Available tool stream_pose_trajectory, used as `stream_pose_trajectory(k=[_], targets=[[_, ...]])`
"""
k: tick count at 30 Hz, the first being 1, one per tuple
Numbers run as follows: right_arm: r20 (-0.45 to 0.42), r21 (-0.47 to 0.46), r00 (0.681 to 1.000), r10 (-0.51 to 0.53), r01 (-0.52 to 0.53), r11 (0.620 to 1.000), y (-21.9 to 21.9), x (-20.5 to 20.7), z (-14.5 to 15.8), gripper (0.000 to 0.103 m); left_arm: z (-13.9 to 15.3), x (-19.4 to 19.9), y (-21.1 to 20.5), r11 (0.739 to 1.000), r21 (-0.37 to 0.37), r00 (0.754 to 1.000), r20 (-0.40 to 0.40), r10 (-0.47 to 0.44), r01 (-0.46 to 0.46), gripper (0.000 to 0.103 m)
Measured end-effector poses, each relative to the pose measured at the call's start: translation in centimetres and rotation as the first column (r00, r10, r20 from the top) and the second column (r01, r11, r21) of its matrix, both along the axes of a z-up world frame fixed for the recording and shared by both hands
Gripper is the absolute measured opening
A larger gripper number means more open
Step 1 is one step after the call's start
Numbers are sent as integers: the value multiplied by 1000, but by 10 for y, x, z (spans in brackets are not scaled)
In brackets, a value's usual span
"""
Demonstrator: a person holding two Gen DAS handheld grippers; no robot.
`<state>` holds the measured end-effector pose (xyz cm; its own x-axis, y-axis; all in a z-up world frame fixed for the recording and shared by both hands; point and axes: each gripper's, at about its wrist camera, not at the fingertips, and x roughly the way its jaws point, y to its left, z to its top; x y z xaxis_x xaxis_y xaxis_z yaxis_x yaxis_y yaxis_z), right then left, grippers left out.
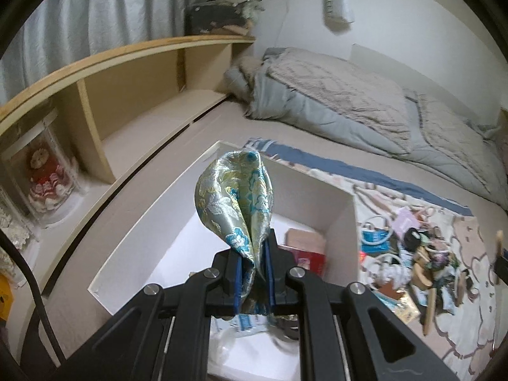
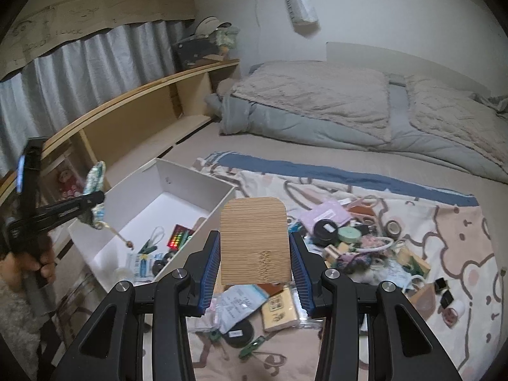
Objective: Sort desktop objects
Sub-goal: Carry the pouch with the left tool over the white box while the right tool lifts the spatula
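Left tool (image 1: 254, 273) — brocade pouch (image 1: 236, 197) between pads, above white box (image 1: 343, 222)

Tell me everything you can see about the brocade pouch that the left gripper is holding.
The brocade pouch is shiny, silky-looking fabric, silver-grey with gold and turquoise floral patterns. It is pinched between the blue pads of the left gripper, standing up and folded along its middle, its lower end hanging below the fingers. The right wrist view shows a gold cord with a small bead dangling from it. It hangs above the open white box, touching only the gripper.
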<state>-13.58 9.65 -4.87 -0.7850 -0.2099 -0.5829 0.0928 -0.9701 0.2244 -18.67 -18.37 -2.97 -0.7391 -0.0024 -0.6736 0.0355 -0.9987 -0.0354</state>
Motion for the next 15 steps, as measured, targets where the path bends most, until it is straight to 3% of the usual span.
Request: stream_pose_trajectory(k=[8,15], targets=[[-9,10,995,97,-97,995,-26,4,-2,43,-21,-24,-9,996,-79,999,35,32,-29,12],[8,22,984,179,-179,984,-50,6,-8,43,-34,-39,-12,996,-77,997,65,37,-32,12]])
